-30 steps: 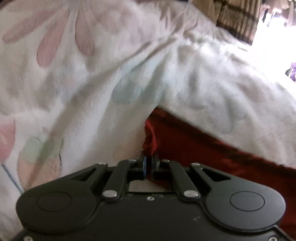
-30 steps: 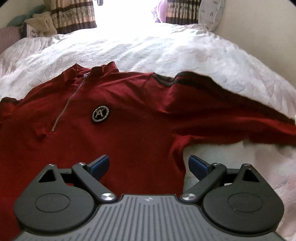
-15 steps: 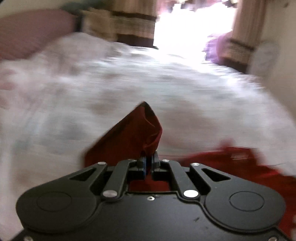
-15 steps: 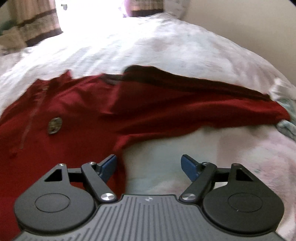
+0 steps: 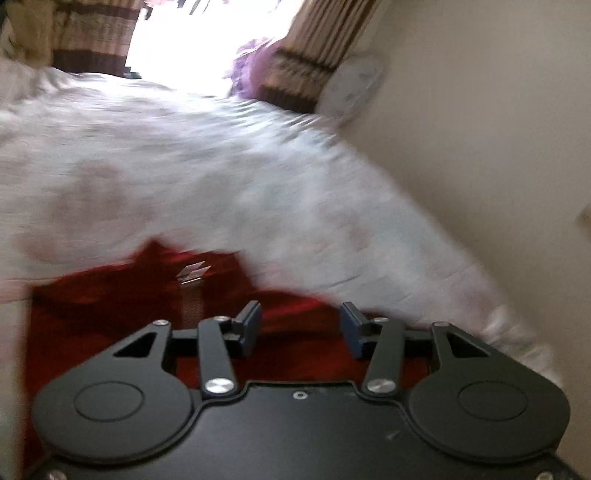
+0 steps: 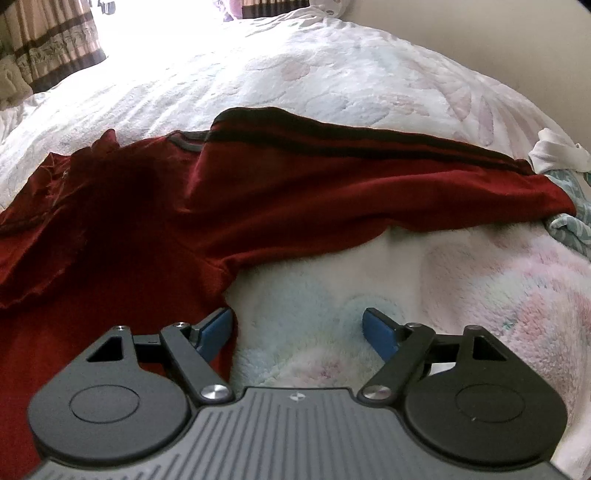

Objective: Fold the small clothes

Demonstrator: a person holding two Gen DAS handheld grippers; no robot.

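Our left gripper (image 5: 299,326) hangs open and empty over the red shirt (image 6: 155,221) on the bed (image 6: 332,74); our right gripper (image 6: 297,332), open too, straddles its side edge. The outstretched sleeve (image 6: 369,184) may bunch if pinched carelessly.

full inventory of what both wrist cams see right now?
red top: 1, dark red with a black stripe along the sleeve, spread on the bed, one side folded over the chest
blanket: 1, white fleece with pastel flowers, covers the bed
teal patterned cloth: 1, teal and white, at the sleeve end, right edge
white cloth: 1, white, just above the teal one
curtains: 2 panels, beige with brown bands, beside the bright window
purple fabric: 1, purple, by the right curtain
wall: cream, right of the bed
left gripper: 1, black, blue pads, open over the top
right gripper: 1, black, blue pads, open at the top's edge
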